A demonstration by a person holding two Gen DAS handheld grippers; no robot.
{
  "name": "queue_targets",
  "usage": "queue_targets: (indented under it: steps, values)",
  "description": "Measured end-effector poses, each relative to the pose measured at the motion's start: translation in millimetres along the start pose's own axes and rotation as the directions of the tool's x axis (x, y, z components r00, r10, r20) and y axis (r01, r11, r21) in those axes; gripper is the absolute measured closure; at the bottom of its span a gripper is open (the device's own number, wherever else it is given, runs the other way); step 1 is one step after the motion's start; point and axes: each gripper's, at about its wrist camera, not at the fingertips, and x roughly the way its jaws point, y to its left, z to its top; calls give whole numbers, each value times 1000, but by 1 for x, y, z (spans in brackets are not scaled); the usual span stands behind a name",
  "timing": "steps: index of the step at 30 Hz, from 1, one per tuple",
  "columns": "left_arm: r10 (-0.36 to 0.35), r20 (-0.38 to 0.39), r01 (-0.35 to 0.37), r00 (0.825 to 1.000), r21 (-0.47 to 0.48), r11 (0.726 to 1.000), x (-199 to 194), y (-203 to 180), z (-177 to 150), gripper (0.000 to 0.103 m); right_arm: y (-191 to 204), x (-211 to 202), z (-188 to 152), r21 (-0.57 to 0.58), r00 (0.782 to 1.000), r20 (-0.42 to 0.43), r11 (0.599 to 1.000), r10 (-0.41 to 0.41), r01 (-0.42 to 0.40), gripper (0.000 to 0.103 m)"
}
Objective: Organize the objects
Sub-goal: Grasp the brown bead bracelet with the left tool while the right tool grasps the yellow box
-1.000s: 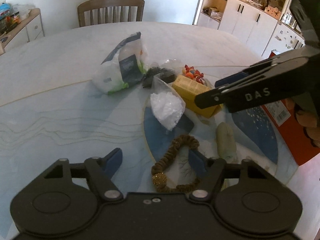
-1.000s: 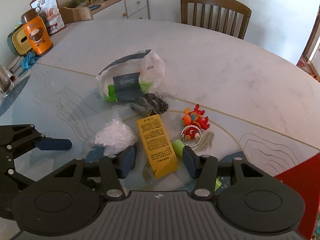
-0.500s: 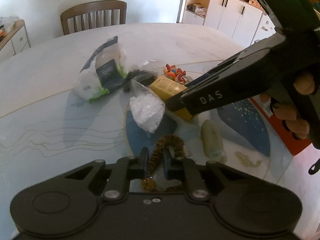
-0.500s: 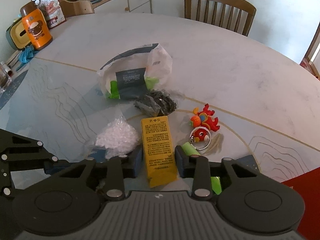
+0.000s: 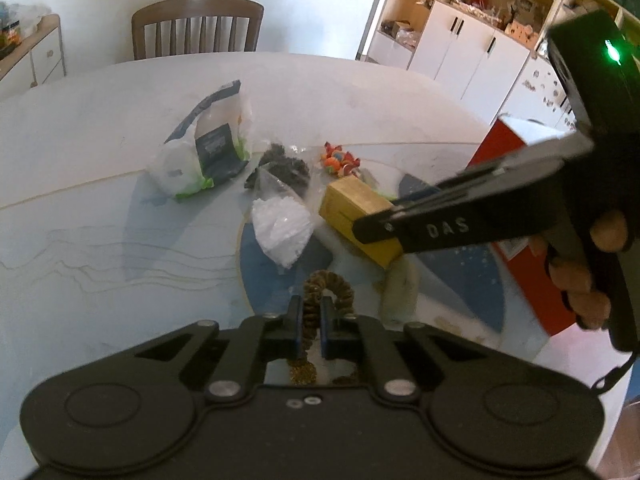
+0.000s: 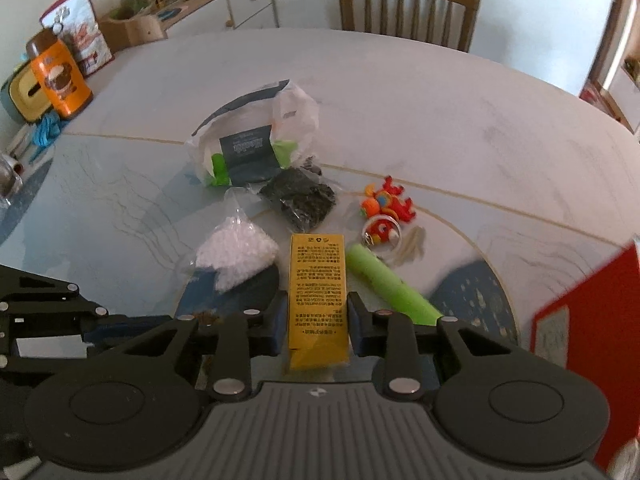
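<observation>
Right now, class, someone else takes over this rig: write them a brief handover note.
Left tool: shut on the brown scrunchie.
Right tool: shut on the yellow box.
On the table: white bead bag, dark bag, big plastic bag, green tube, toy keychains. Red box at the right edge.
Done: both grasps. Left: place both, then sort the rest.

Yellow box (image 6: 318, 280) printed with black text; lime-green tube (image 6: 390, 286); brown scrunchie (image 5: 328, 290); white pellets in a clear bag (image 6: 236, 256); red-and-orange toy keyring (image 6: 386, 206); pale marble-veined bench (image 6: 400, 112) with blue patches.
</observation>
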Motion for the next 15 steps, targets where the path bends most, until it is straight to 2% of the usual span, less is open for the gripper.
queue_targets:
  steps: [10,15]
  values:
    - [-33,41,35,999,-40,999,-30,-18,5,98,-4,-60,-24,78,998,56,996,41,-46,74]
    - [-45,77,47,996,-25,999,-48,-35,7,98,-7,-93,-37,109,995,85,992,47,-56,74]
